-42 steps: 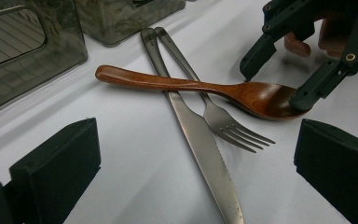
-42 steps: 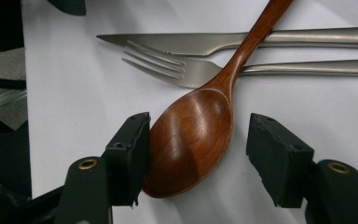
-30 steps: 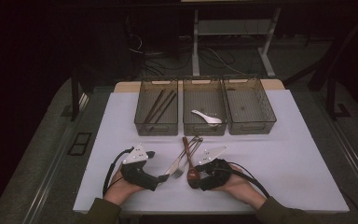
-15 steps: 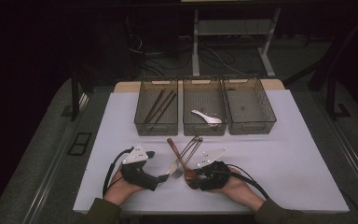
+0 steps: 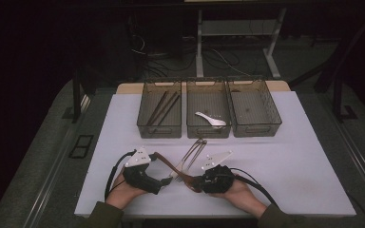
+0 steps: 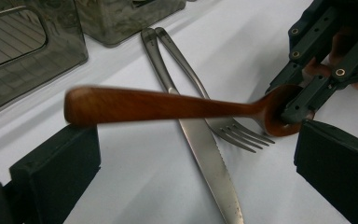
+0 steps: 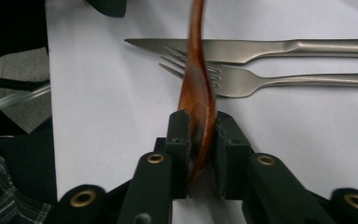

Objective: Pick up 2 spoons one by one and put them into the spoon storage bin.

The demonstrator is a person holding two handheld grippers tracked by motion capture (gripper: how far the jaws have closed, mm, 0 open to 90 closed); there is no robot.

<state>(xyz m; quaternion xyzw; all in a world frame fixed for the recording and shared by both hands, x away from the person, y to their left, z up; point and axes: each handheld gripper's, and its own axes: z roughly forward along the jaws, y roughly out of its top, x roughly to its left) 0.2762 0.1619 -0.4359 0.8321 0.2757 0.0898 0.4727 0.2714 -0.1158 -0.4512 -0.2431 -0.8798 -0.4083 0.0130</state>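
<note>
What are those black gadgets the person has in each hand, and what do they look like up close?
They are two hand-held grippers. The left gripper and right gripper are both black, blocky bodies, each topped by a grey three-cornered plate and trailing a black cable. Close up, the right one's two black fingers hang on linkage bars with brass-coloured rivets. The person's sleeves look dark olive.

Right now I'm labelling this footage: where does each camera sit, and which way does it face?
High view: above the person's side, facing forward and down on the table; forearms and both grippers show.
Left gripper view: rides the left gripper, facing the wooden spoon; own open jaws show.
Right gripper view: rides the right gripper, its jaws gripping the spoon's bowl.
All share spoon, fork, knife.
</note>
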